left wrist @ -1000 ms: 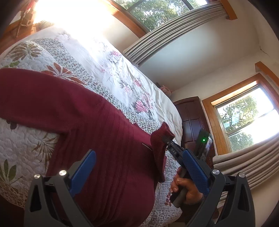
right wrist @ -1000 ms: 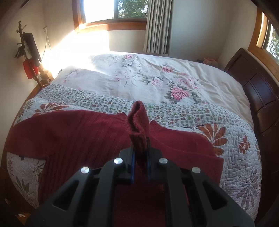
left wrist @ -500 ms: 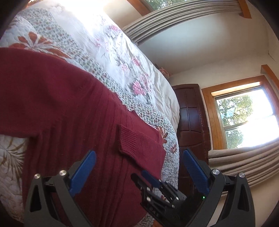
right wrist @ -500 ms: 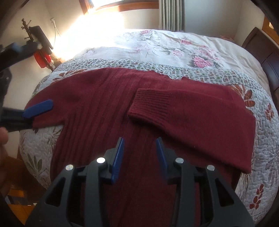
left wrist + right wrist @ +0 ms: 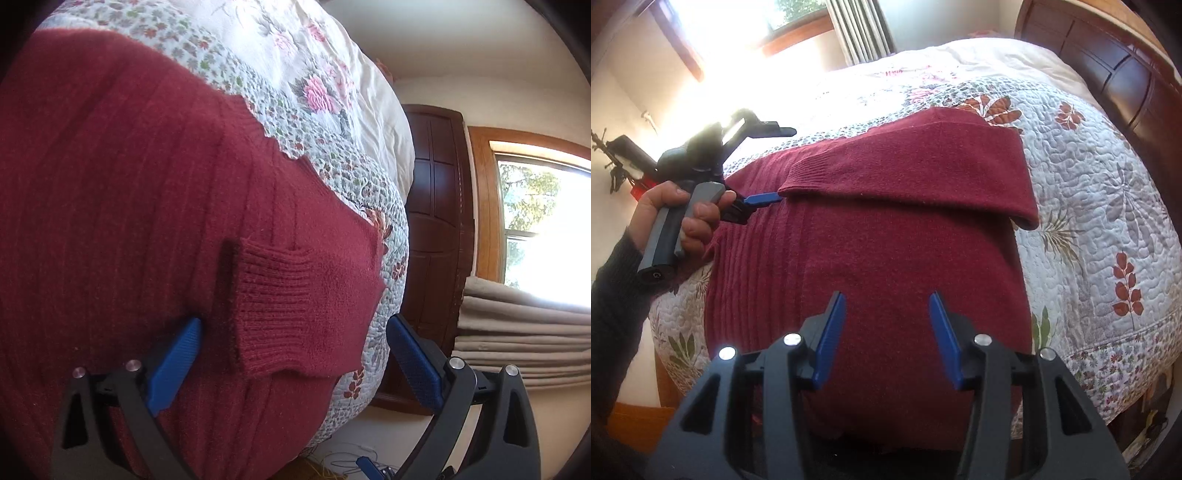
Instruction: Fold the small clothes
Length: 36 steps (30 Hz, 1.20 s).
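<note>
Right gripper (image 5: 888, 338) backed off; sweater (image 5: 886, 240) ahead, sleeve folded

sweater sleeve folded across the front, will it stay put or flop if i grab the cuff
The sleeve will probably flop: soft knit, already draped limp over the sweater. It likely won't slide much, since fuzzy knit lies on knit. The ribbed cuff looks thicker, so easier to pinch.

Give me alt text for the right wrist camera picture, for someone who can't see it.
A dark red sweater lies flat on a quilted bed, one sleeve folded across its chest. The open right gripper hovers over its lower part; at left, a hand holds the left gripper near the cuff.
</note>
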Available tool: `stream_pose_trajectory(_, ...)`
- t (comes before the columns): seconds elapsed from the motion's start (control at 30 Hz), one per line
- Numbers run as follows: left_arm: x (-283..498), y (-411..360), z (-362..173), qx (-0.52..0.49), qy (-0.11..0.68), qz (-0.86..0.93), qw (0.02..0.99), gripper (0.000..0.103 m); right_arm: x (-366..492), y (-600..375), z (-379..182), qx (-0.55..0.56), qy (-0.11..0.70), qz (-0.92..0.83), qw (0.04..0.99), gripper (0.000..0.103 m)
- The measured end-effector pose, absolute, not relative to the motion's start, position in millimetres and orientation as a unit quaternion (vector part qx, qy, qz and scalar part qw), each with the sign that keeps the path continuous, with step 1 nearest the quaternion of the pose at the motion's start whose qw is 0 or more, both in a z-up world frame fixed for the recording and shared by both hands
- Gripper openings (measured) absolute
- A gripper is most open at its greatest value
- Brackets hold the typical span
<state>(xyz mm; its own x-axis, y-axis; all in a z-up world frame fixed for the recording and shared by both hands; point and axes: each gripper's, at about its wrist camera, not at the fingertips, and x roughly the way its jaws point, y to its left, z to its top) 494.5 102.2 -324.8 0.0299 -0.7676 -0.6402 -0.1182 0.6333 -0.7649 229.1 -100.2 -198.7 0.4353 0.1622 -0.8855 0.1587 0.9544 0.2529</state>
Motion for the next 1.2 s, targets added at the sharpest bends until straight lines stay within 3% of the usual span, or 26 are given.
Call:
stream_pose_trajectory(0.07,497.9,99.1,-325.4,-0.332,0.656,-0.255,0.629,0.096,229.0,-99.0,-198.3,0.159,0.530,0.008,0.833,0.048)
stream_pose_trajectory(0.1,498.7,98.3,-325.1,-0.329,0.657,-0.255,0.628,0.088,229.5,-96.1,-196.5,0.157,0.529,0.012,0.834,0.048)
stream_pose_trajectory(0.13,498.7,97.1,-323.9,-0.329,0.659,-0.257,0.625,0.068,229.6,-93.1,-195.2,0.154,0.528,0.016,0.835,0.048)
stream_pose_trajectory(0.2,498.9,94.6,-320.3,-0.323,0.665,-0.262,0.620,0.051,229.9,-89.0,-193.7,0.151,0.525,0.024,0.837,0.048)
stream_pose_trajectory(0.27,498.1,89.1,-318.2,-0.313,0.672,-0.267,0.616,0.049,229.9,-85.8,-192.3,0.152,0.523,0.028,0.838,0.048)
stream_pose_trajectory(0.4,496.6,87.1,-327.0,-0.319,0.678,-0.254,0.612,0.062,227.6,-82.9,-190.9,0.154,0.522,0.030,0.838,0.048)
stream_pose_trajectory(0.47,496.9,82.4,-326.2,-0.318,0.675,-0.252,0.616,0.058,225.6,-83.8,-191.0,0.155,0.522,0.028,0.838,0.048)
stream_pose_trajectory(0.5,496.6,82.8,-323.7,-0.308,0.674,-0.250,0.623,0.045,224.4,-84.0,-191.0,0.155,0.522,0.026,0.838,0.048)
stream_pose_trajectory(0.53,496.4,81.8,-319.8,-0.294,0.670,-0.251,0.634,0.020,222.6,-84.3,-190.7,0.155,0.522,0.023,0.838,0.048)
stream_pose_trajectory(0.57,496.7,81.8,-316.3,-0.282,0.667,-0.251,0.642,0.008,221.5,-84.8,-190.8,0.156,0.522,0.022,0.838,0.048)
stream_pose_trajectory(0.73,497.2,84.7,-287.2,-0.273,0.641,-0.277,0.661,0.007,217.4,-85.0,-190.3,0.155,0.522,0.017,0.839,0.048)
stream_pose_trajectory(1.0,496.3,129.7,-187.1,-0.261,0.549,-0.338,0.718,0.007,214.9,-84.9,-188.2,0.161,0.520,0.018,0.839,0.048)
stream_pose_trajectory(1.2,511.9,201.3,-199.1,-0.289,0.544,-0.293,0.731,0.006,215.5,-79.4,-190.7,0.158,0.523,0.024,0.838,0.048)
